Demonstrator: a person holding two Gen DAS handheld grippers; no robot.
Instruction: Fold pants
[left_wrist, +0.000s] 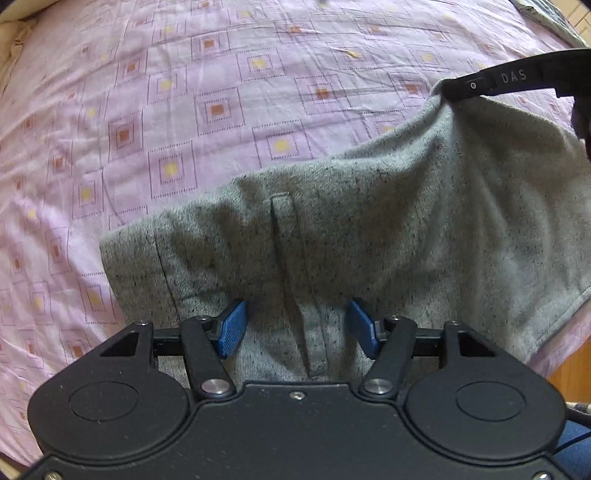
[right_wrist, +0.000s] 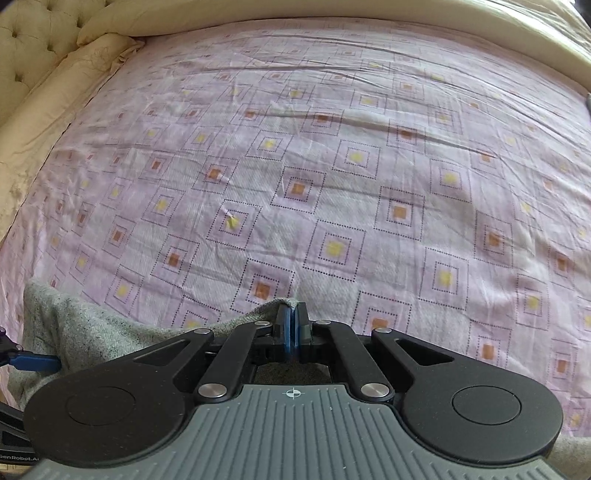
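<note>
The grey speckled pants (left_wrist: 369, 229) lie on a pink patterned bedsheet (left_wrist: 184, 110). My left gripper (left_wrist: 297, 328) is open, its blue pads either side of a seam in the cloth, just above it. My right gripper (right_wrist: 291, 332) is shut on a corner of the pants (right_wrist: 110, 332) and holds it lifted off the sheet. In the left wrist view the right gripper's black finger (left_wrist: 517, 79) shows at the upper right, pinching the raised corner. One blue pad of the left gripper (right_wrist: 35, 362) shows at the left edge of the right wrist view.
The pink sheet (right_wrist: 332, 166) stretches far ahead. A cream quilt and tufted headboard (right_wrist: 44, 48) border the far left and back. The bed's right edge and a wooden floor (left_wrist: 570, 365) show at the lower right of the left wrist view.
</note>
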